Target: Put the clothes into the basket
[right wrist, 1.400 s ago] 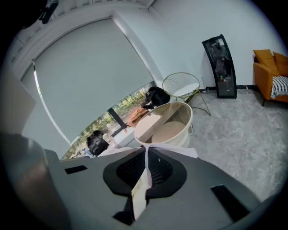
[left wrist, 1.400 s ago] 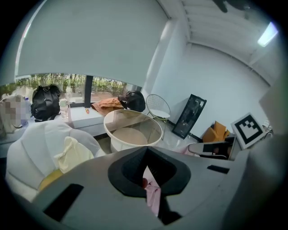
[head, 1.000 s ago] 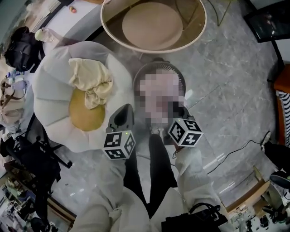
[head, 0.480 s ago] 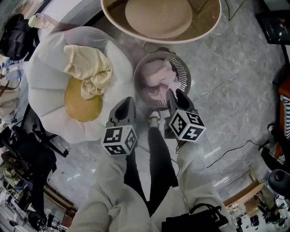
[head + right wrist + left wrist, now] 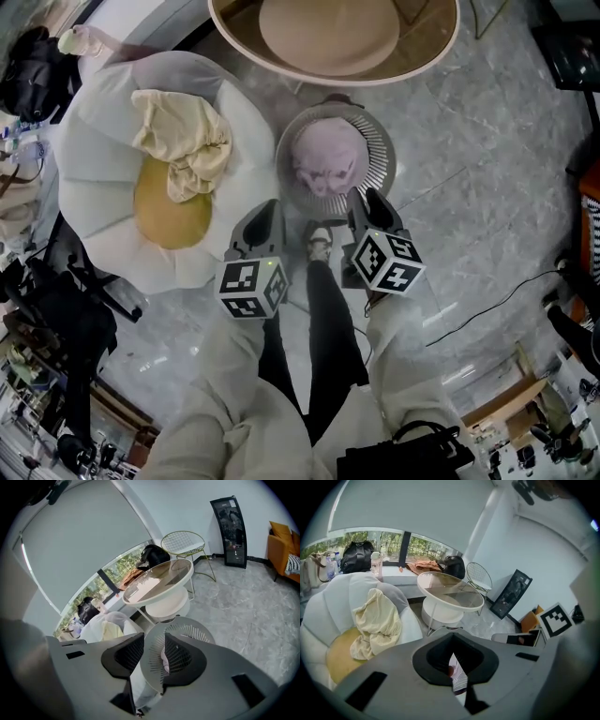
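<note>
A round white slatted basket [image 5: 375, 155] stands on the marble floor with a pink garment [image 5: 323, 161] bunched inside it. A cream garment [image 5: 183, 141] lies on the white armchair [image 5: 89, 159], above a yellow cushion [image 5: 172, 206]. My right gripper [image 5: 364, 200] hovers at the basket's near rim. Its jaws have just opened and hold nothing; the basket [image 5: 187, 627] shows through the gap of the right gripper [image 5: 154, 639]. My left gripper [image 5: 267, 211] is shut and empty, between armchair and basket. In its own view the left gripper [image 5: 451, 635] faces the cream garment [image 5: 375, 620].
A round glass-topped table [image 5: 328, 37] stands just beyond the basket. Black bags [image 5: 37, 75] and clutter line the left side. A cable [image 5: 487, 309] runs over the floor at right. The person's legs and a shoe [image 5: 321, 246] are between the grippers.
The pink garment has left the right gripper and settled into the basket. The right jaws have opened. Both grippers have sunk a little and drawn back from the basket.
</note>
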Demonstrator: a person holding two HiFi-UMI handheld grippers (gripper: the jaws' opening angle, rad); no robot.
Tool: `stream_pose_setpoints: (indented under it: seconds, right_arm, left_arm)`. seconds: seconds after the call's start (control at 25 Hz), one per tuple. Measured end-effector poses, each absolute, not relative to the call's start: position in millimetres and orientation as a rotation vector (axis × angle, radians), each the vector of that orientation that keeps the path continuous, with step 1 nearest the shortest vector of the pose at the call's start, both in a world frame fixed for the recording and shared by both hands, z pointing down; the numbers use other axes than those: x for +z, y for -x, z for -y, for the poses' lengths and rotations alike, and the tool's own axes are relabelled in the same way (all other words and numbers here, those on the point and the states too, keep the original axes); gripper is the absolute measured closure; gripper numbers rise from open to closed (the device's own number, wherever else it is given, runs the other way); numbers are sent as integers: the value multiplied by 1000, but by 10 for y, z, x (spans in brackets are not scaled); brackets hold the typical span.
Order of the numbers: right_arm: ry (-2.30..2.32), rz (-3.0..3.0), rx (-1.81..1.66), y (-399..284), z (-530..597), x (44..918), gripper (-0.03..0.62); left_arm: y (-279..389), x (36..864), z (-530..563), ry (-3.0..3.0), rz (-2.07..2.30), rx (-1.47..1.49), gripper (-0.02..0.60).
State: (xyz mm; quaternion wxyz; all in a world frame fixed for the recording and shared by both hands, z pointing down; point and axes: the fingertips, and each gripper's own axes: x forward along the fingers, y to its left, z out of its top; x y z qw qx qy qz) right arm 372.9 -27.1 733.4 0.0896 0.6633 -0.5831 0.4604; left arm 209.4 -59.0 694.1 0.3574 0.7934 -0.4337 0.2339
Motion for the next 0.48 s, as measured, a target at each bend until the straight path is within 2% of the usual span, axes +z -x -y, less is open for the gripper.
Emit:
stream_pose_setpoints:
  seconds: [0.2, 0.48]
  right_arm:
    - [-2004, 1756, 1329, -3792, 300, 7107, 471]
    - [-2083, 1803, 1246, -3899, 357, 6350, 471]
  left_arm:
    - [-2141, 6732, 635, -2085, 1124, 602, 575]
    - [-2183, 5991, 866, -2180, 1163, 530, 575]
